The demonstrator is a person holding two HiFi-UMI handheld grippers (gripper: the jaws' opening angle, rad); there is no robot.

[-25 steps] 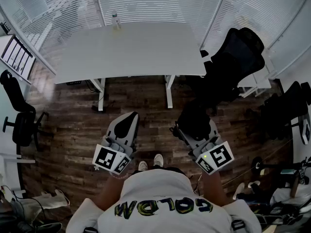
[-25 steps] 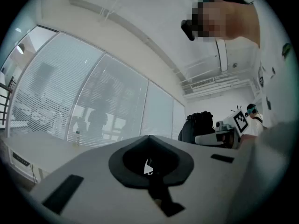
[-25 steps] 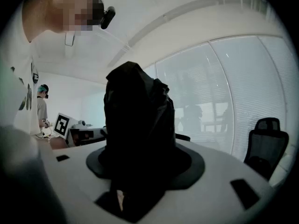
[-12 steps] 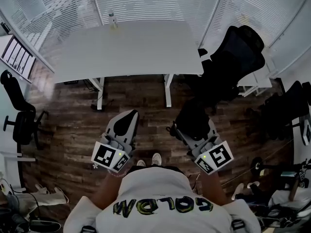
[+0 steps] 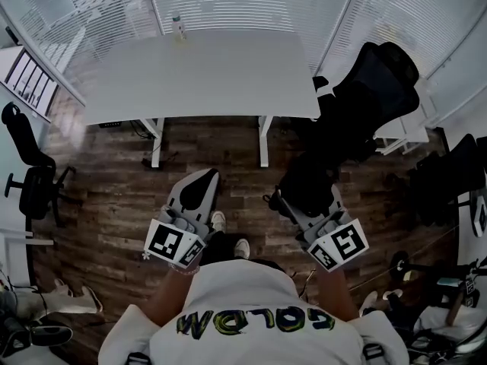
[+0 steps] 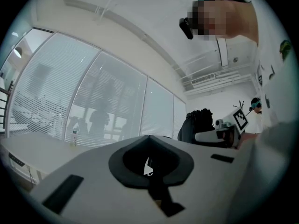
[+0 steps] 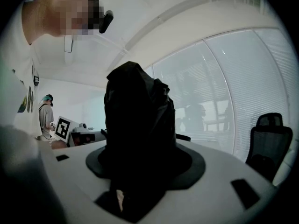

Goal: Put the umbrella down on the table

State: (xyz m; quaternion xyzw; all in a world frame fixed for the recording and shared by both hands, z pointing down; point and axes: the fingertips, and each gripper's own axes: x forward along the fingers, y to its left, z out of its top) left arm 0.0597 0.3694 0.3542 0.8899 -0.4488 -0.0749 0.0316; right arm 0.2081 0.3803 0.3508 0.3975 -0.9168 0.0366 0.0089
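Observation:
In the head view I stand on the wood floor, short of the white table (image 5: 205,74). My right gripper (image 5: 295,195) is shut on a folded black umbrella (image 5: 306,187), a dark bundle that sticks out forward past the jaws. In the right gripper view the umbrella (image 7: 138,120) rises out of the right gripper (image 7: 140,174) and hides most of what lies ahead. My left gripper (image 5: 199,190) is held level beside it, shut with nothing in it. In the left gripper view only a small dark hole shows at the left gripper (image 6: 149,161).
A small bottle (image 5: 179,30) stands at the table's far edge by the blinds. A black office chair (image 5: 373,90) is at the table's right end, and another chair (image 5: 30,181) is at the left. Cables and gear lie at the lower right.
The table has come slightly nearer and one foot has stepped forward. Both grippers keep their pose, and the umbrella stays in the right one.

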